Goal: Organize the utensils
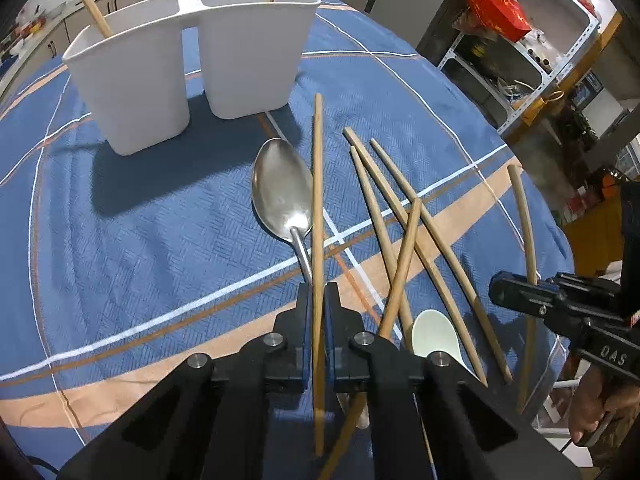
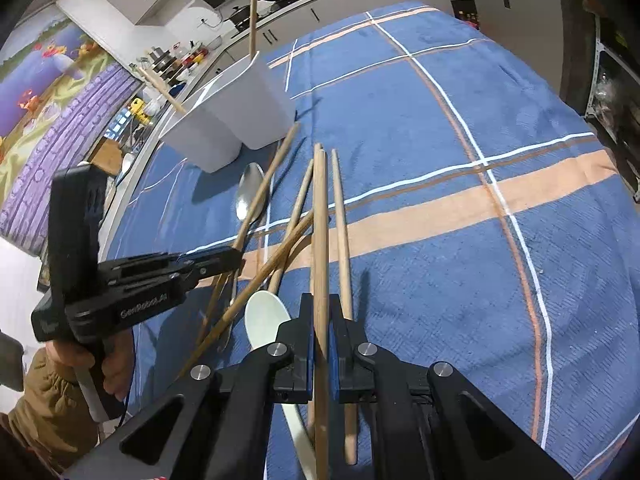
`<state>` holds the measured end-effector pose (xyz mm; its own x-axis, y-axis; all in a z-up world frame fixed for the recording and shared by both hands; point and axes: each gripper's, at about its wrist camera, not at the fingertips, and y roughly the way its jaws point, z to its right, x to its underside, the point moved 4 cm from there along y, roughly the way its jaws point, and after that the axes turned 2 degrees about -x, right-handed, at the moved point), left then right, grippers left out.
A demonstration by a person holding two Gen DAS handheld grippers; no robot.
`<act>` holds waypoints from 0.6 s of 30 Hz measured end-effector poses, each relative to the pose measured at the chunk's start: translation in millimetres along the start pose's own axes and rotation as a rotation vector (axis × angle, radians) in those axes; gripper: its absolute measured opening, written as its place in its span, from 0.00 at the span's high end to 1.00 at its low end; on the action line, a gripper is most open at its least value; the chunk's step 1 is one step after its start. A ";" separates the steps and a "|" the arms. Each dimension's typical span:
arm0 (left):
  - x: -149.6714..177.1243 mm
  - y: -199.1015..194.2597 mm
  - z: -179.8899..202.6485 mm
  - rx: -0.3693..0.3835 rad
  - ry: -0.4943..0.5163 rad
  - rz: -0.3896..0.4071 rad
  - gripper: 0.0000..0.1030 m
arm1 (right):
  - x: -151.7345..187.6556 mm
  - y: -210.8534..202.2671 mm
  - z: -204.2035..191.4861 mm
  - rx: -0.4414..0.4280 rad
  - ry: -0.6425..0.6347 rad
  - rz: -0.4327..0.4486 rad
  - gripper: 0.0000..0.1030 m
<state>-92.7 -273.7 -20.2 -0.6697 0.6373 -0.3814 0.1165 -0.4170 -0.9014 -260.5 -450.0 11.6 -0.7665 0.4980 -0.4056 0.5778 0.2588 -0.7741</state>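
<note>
left tool [image 1: 318, 304] clamped on chopstick [image 1: 318, 184] | right tool [image 2: 321, 312] clamped on another chopstick [image 2: 320, 220], low over surface [image 2: 440, 200] | lift level, tip upright, drop into white holder [image 1: 180, 64] | avoid spoon [image 1: 282, 188]

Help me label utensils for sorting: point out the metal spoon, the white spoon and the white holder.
metal spoon [image 1: 282, 188]: left wrist view, middle of its bowl.
white spoon [image 2: 266, 320]: right wrist view, middle of its bowl.
white holder [image 1: 132, 96]: left wrist view, front wall of the left compartment.
</note>
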 end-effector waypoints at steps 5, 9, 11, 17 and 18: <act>16.2 -11.9 -19.7 -0.004 -0.057 0.016 0.95 | -1.1 0.1 7.5 0.049 -0.009 0.006 0.94; 36.7 -31.3 -40.4 -0.030 -0.136 0.020 0.95 | -2.2 -1.5 18.5 0.078 0.001 0.008 0.94; 50.2 -44.3 -52.9 -0.033 -0.176 0.026 0.95 | -1.4 -2.1 25.2 0.094 0.006 0.005 0.94; 75.6 -59.9 -92.4 -0.108 -0.290 0.029 0.95 | -6.9 0.1 40.9 0.141 0.029 0.008 0.93; 78.6 -61.0 -96.5 -0.115 -0.298 0.022 0.95 | -7.6 0.5 42.1 0.146 0.031 0.006 0.93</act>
<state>-81.6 -135.7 -14.9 -0.8493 0.4040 -0.3399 0.2047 -0.3416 -0.9173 -266.2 -488.6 -6.1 -0.7525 0.5251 -0.3974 0.5342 0.1338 -0.8347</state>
